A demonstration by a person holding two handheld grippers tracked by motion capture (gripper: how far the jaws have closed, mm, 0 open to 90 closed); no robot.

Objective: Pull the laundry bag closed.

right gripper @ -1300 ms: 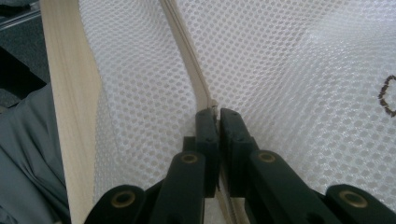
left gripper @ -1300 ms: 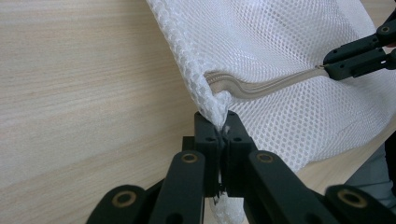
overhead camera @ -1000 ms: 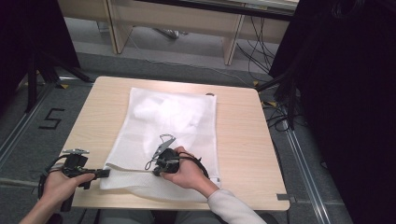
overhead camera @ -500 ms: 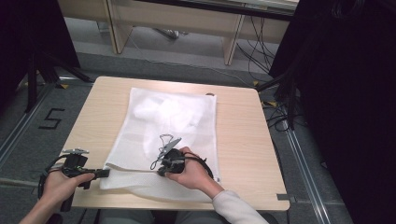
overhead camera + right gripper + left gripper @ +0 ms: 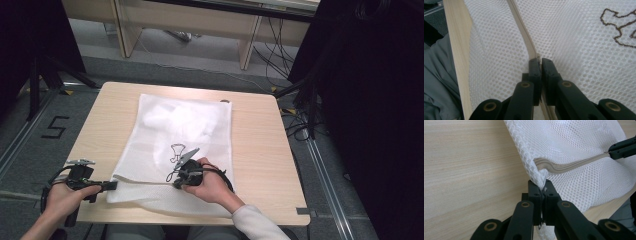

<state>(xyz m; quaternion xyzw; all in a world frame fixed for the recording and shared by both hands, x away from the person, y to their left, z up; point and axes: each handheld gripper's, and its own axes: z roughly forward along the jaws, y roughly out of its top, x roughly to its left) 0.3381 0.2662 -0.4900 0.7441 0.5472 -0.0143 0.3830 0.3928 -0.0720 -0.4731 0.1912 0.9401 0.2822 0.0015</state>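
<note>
- Pinching the corner of the white mesh laundry bag (image 5: 584, 157), my left gripper (image 5: 541, 185) had its black jaws clamped together on the fabric at the lower centre of the left gripper view, just below the end of the beige zipper (image 5: 571, 166).
- My right gripper (image 5: 539, 61) was closed on a small zipper tab at the centre of the right gripper view, the beige zipper band running from there to the upper middle.
- In the high view the bag (image 5: 170, 135) lay flat across the middle of the light wooden table (image 5: 260, 140), its near edge by the lower edge of the tabletop.
- There my left gripper (image 5: 107, 186) sat at the lower left, my right gripper (image 5: 176, 183) at lower centre.
- A dark brown outline print (image 5: 176, 151) showed on the mesh just above my right hand (image 5: 210, 182).
</note>
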